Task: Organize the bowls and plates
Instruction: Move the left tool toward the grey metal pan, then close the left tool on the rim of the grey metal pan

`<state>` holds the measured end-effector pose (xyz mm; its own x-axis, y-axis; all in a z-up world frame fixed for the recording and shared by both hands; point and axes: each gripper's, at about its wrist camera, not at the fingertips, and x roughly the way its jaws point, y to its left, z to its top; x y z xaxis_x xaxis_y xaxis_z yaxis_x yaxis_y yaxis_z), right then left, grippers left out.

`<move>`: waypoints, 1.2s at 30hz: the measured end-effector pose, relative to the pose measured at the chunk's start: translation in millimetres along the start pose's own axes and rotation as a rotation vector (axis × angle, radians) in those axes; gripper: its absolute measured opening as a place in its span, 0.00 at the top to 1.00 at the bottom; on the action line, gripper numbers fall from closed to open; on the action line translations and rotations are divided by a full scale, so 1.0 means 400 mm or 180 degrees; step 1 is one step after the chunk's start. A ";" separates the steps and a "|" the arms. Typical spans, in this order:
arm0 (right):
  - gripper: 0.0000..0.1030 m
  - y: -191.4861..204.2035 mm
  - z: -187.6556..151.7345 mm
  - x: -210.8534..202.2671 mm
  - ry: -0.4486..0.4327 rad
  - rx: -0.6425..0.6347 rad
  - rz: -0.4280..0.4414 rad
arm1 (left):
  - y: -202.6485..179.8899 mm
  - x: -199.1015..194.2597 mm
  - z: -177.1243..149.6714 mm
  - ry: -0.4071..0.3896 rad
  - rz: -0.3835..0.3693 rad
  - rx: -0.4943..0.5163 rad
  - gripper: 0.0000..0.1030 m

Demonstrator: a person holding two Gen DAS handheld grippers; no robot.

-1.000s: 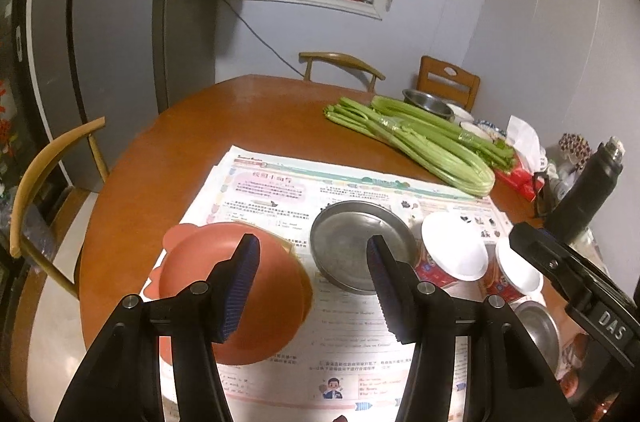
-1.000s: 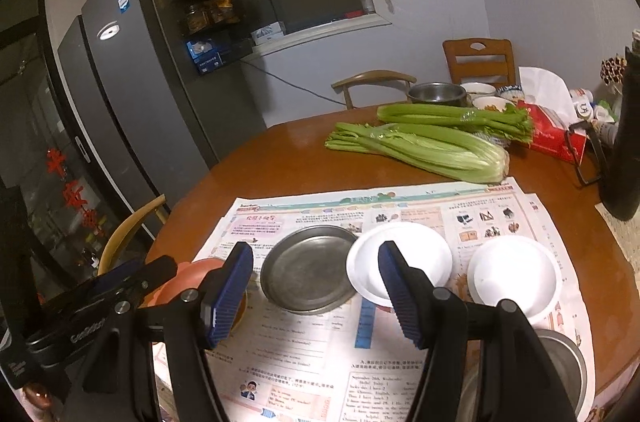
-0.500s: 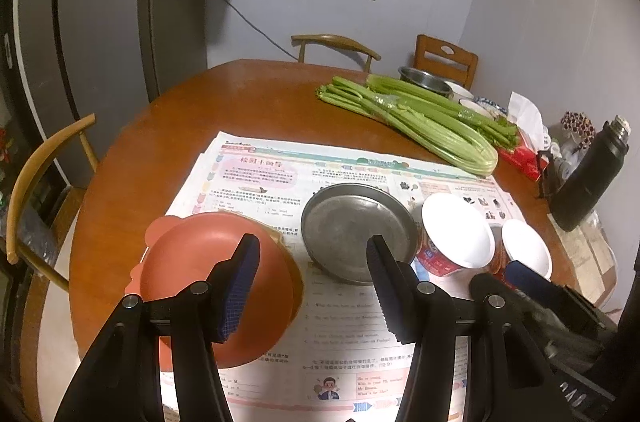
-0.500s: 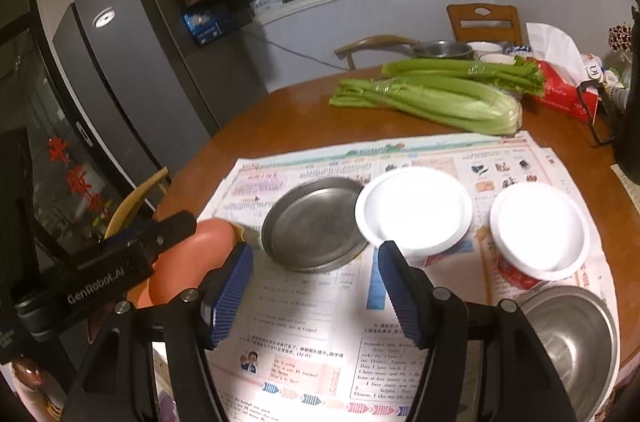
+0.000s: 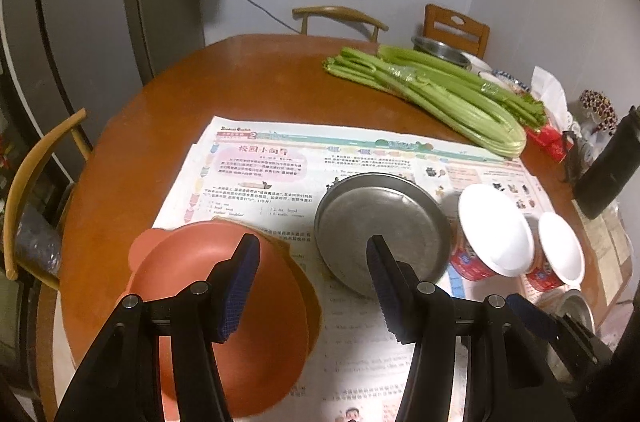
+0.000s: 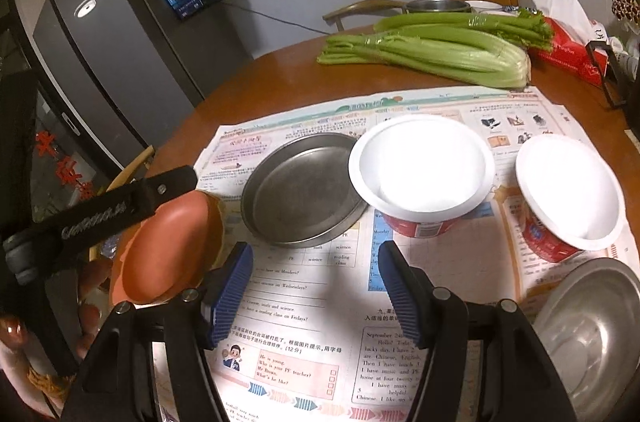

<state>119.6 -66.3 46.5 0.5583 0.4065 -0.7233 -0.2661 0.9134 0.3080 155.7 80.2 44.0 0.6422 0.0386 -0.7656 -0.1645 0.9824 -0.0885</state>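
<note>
On a newspaper (image 5: 280, 178) lie a terracotta plate with ears (image 5: 180, 274), a grey metal plate (image 5: 384, 218), two white bowls with red sides (image 5: 496, 230) (image 5: 560, 250) and a steel bowl (image 6: 592, 334). My left gripper (image 5: 312, 286) hovers open above the gap between the terracotta plate and the metal plate, nothing between its blue pads. My right gripper (image 6: 316, 290) stands open over bare newspaper, just in front of the metal plate (image 6: 304, 190) and the nearer white bowl (image 6: 420, 162). The other white bowl (image 6: 568, 186) sits to the right, and the terracotta plate (image 6: 168, 242) lies at the left.
Celery bunches (image 5: 432, 90) lie across the far side of the round wooden table (image 5: 240, 78). A black bottle (image 5: 608, 174), a red tissue box (image 6: 568, 54) and a steel pot (image 6: 436, 5) crowd the right edge. Chairs (image 5: 36, 174) and a grey fridge (image 6: 104, 34) surround the table.
Both grippers have sunk toward the table and moved in on the dishes, which now look larger. Jaw gaps look unchanged.
</note>
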 end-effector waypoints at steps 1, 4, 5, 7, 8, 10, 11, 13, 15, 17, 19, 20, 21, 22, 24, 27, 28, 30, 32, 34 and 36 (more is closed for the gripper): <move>0.37 0.000 0.000 0.007 0.0010 0.0003 -0.0004 | -0.001 0.012 0.006 0.0015 0.0004 -0.0001 0.44; 0.37 -0.001 0.000 0.033 0.0044 0.0060 0.0004 | -0.005 0.047 0.021 0.0036 -0.0036 0.0016 0.44; 0.37 -0.002 0.001 0.041 0.0055 0.0081 0.0023 | -0.007 0.058 0.026 0.0043 -0.0042 0.0033 0.44; 0.37 -0.006 0.001 0.059 0.0106 0.0168 0.0082 | -0.008 0.079 0.033 0.0068 -0.0034 0.0048 0.44; 0.37 -0.006 0.001 0.069 0.0132 0.0200 0.0121 | -0.006 0.092 0.035 0.0092 -0.0027 0.0045 0.44; 0.37 -0.005 0.002 0.087 0.0166 0.0217 0.0105 | -0.004 0.120 0.038 0.0147 -0.0030 0.0034 0.44; 0.37 -0.004 0.002 0.096 0.0179 0.0233 0.0086 | -0.004 0.128 0.038 0.0164 -0.0033 0.0034 0.44; 0.37 -0.004 0.003 0.114 0.0201 0.0269 0.0084 | -0.005 0.147 0.042 0.0193 -0.0027 0.0036 0.44; 0.37 -0.006 0.007 0.130 0.0224 0.0313 0.0057 | -0.005 0.165 0.042 0.0230 -0.0009 0.0036 0.44; 0.37 -0.013 0.010 0.144 0.0238 0.0364 0.0046 | -0.005 0.181 0.043 0.0264 -0.0013 0.0034 0.44; 0.37 -0.019 0.013 0.158 0.0250 0.0416 0.0034 | -0.005 0.197 0.045 0.0290 -0.0007 0.0030 0.44; 0.37 -0.021 0.016 0.162 0.0250 0.0434 0.0024 | -0.006 0.205 0.046 0.0301 0.0000 0.0034 0.44; 0.37 -0.023 0.018 0.167 0.0246 0.0443 0.0018 | -0.008 0.209 0.047 0.0306 0.0003 0.0036 0.44; 0.37 -0.024 0.020 0.171 0.0247 0.0438 0.0005 | -0.009 0.214 0.049 0.0312 0.0007 0.0038 0.44; 0.37 -0.021 0.024 0.180 0.0250 0.0426 -0.0024 | -0.012 0.227 0.051 0.0335 0.0038 0.0043 0.44; 0.37 -0.014 0.027 0.188 0.0219 0.0384 -0.0057 | -0.012 0.240 0.052 0.0338 0.0082 0.0031 0.44; 0.37 -0.013 0.029 0.190 0.0210 0.0379 -0.0063 | -0.011 0.244 0.054 0.0336 0.0105 0.0029 0.44; 0.37 -0.008 0.031 0.197 0.0201 0.0350 -0.0092 | -0.009 0.254 0.056 0.0364 0.0091 0.0011 0.44; 0.37 0.000 0.036 0.203 0.0186 0.0302 -0.0126 | -0.006 0.266 0.057 0.0439 0.0086 -0.0017 0.44; 0.37 0.005 0.038 0.209 0.0176 0.0237 -0.0175 | -0.007 0.278 0.056 0.0496 0.0087 -0.0011 0.45; 0.37 0.010 0.036 0.211 0.0158 0.0171 -0.0226 | -0.008 0.288 0.053 0.0528 0.0101 0.0006 0.52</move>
<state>177.1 -27.9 -4.3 0.5341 0.3404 -0.7739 -0.1839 0.9402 0.2866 246.1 85.3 -30.2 0.5043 0.0392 -0.8626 -0.1814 0.9815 -0.0615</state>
